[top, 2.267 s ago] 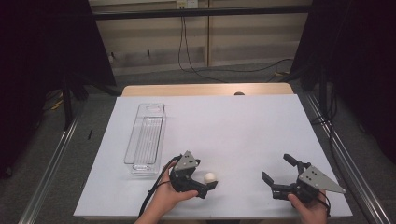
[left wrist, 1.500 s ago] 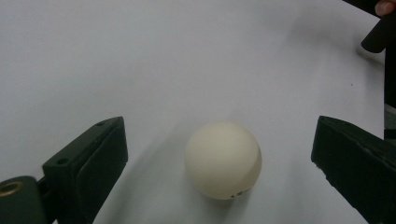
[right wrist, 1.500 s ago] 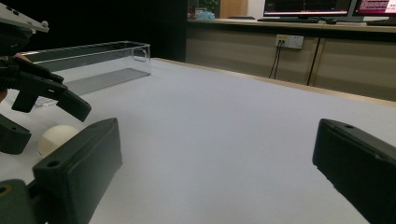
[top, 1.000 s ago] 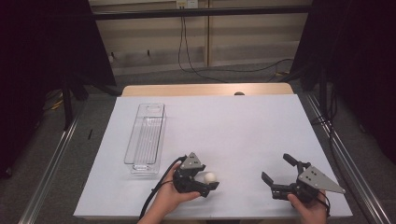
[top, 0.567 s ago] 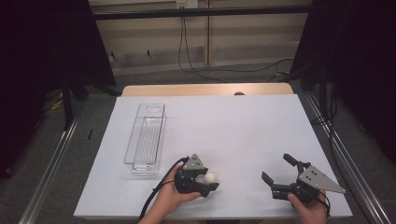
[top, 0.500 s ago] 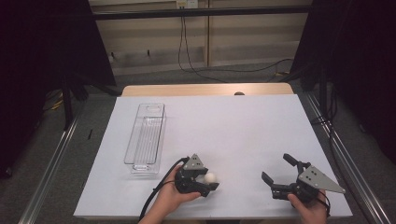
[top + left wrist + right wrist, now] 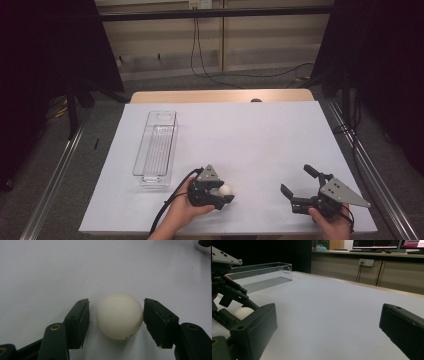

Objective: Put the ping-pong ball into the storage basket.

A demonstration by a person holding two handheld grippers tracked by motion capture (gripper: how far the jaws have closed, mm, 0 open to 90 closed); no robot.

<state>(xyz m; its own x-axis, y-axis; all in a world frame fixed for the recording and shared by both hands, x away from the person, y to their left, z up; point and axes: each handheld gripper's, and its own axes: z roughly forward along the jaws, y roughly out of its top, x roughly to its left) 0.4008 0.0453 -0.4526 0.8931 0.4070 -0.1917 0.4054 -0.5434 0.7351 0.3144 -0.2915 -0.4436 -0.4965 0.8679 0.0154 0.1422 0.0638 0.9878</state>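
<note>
Item: white ball (image 7: 119,315), round, so no long axis or heading to record; a small dark mark sits low on its near side. It rests on the desk (image 7: 260,130) near the front edge, left of centre.

My left gripper (image 7: 116,322) brackets it. The jaws have just been closing; the right pad looks to be touching the ball, while a thin gap remains at the left pad, so it is not yet clamped.

My right gripper (image 7: 300,186) rests near the front right corner with jaws wide apart and nothing between them.

Clear plastic bin (image 7: 156,147): long axis front to back, near the left edge, just behind my left hand (image 7: 182,212). Nothing lies between ball and bin.

Against the earliest frame, the left gripper has slid forward around the ball; ball, bin and right gripper are unmoved.
</note>
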